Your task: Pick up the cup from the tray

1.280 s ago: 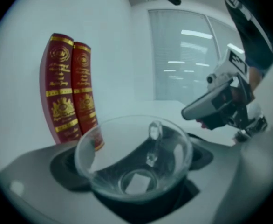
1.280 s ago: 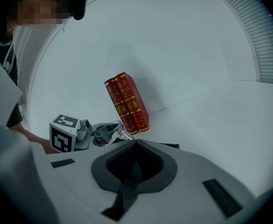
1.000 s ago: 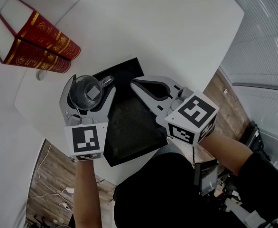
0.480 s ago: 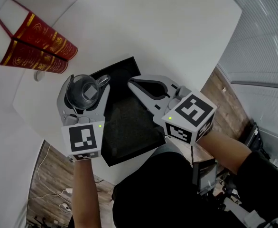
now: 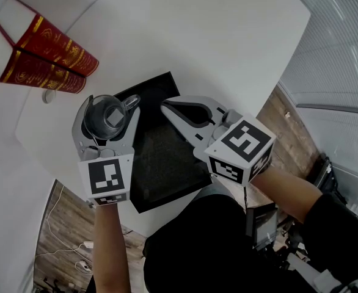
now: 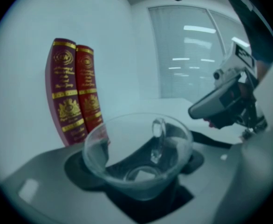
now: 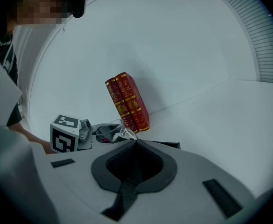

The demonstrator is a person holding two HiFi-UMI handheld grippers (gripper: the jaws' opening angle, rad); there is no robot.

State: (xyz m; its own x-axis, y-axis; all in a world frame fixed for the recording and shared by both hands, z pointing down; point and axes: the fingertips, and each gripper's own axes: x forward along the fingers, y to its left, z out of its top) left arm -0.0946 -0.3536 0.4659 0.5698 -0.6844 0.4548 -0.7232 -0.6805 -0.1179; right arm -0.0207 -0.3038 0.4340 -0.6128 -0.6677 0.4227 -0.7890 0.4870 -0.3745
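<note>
at the left edge of the black tray, your left gripper has its jaws on either side of the clear glass cup. those jaws have just been closing with the cup between them, and the left gripper view shows the dark pads pressed against the cup's sides, so it is clamped. the cup stands upright, mouth up, and its handle points toward the tray and your right gripper. you cannot tell from these views whether the cup's base rests on the tray or hangs just above it.

your right gripper sits over the tray's middle, near the cup but apart from it. its jaws are together at the tips, with only the oval hollow of the pads between them and nothing in it.

both marker cubes face up at you. the tray lies on the white table, and two red books with gold bands stand side by side beyond the cup, well apart from the tray.
</note>
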